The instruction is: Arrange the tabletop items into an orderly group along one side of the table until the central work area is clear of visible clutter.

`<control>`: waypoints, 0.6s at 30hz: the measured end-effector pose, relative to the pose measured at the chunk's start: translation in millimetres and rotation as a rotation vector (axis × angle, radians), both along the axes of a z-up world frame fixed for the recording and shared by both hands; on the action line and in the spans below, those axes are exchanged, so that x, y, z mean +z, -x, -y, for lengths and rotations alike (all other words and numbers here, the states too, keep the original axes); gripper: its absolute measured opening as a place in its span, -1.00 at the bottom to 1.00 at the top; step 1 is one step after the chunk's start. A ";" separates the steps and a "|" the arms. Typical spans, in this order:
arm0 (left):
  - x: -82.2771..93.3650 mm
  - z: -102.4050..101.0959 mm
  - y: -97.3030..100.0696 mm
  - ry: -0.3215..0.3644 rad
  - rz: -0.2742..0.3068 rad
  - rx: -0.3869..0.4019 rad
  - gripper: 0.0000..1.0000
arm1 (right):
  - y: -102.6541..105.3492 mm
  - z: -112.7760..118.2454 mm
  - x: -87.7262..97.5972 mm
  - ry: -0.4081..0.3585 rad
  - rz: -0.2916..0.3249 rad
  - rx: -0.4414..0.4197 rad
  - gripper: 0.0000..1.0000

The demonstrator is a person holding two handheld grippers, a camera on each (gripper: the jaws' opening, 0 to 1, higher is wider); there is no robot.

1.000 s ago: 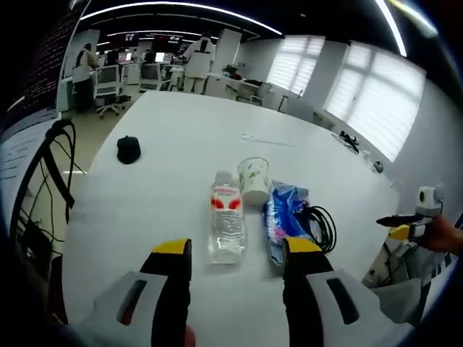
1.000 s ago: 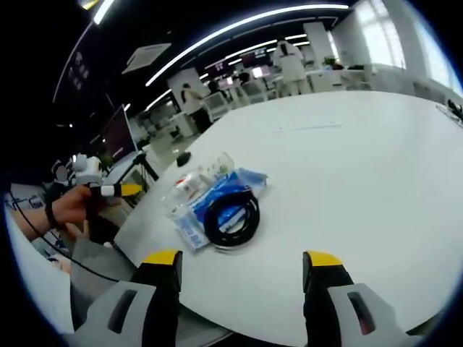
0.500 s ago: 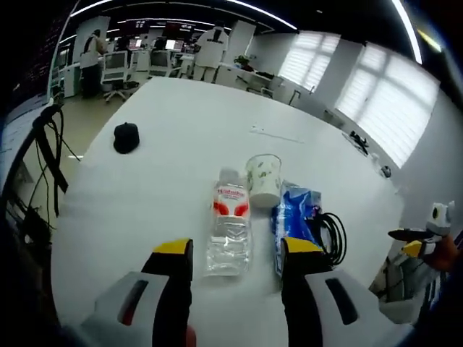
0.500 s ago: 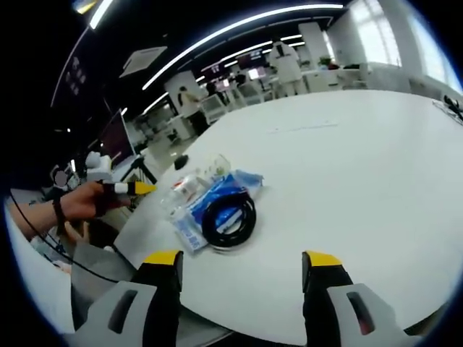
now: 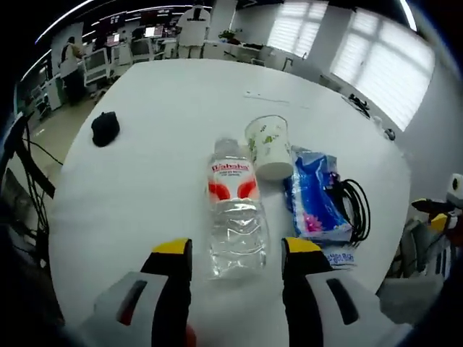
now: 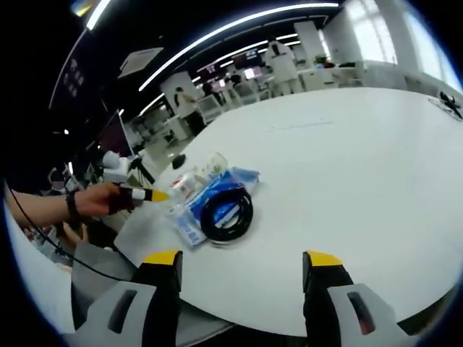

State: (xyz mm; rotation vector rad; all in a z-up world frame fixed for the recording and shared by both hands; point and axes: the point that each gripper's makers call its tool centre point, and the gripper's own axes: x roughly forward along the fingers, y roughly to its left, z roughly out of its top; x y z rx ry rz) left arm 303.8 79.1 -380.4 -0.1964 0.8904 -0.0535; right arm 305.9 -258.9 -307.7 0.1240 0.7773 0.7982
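Left claw (image 5: 235, 253): jaws spread, empty, base of clear water bottle (image 5: 235, 217) between tips at 12 o'clock. Bottle lies flat on white worktop (image 5: 159, 130), cap pointing away. Paper cup (image 5: 269, 147) on its side just beyond, at 1 o'clock, touching blue tissue pack (image 5: 312, 202). Black cable coil (image 5: 354, 210) at pack's right edge. Black mouse (image 5: 105, 129) well apart at 10 o'clock.

Right claw (image 6: 242, 260): jaws spread, empty, above worktop edge. Cable coil lies on tissue pack at 11 o'clock; left claw tip near group.
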 end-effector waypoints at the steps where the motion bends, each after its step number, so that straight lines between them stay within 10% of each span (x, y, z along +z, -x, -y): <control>1: -1.4 0.5 -0.6 0.005 0.002 0.001 -0.09 | 0.0 0.7 0.2 0.001 0.000 -0.001 0.37; 18: -3.8 -10.3 22.2 -0.009 -0.020 0.024 -0.32 | 3.3 -5.4 -3.3 -0.004 -0.009 0.001 0.37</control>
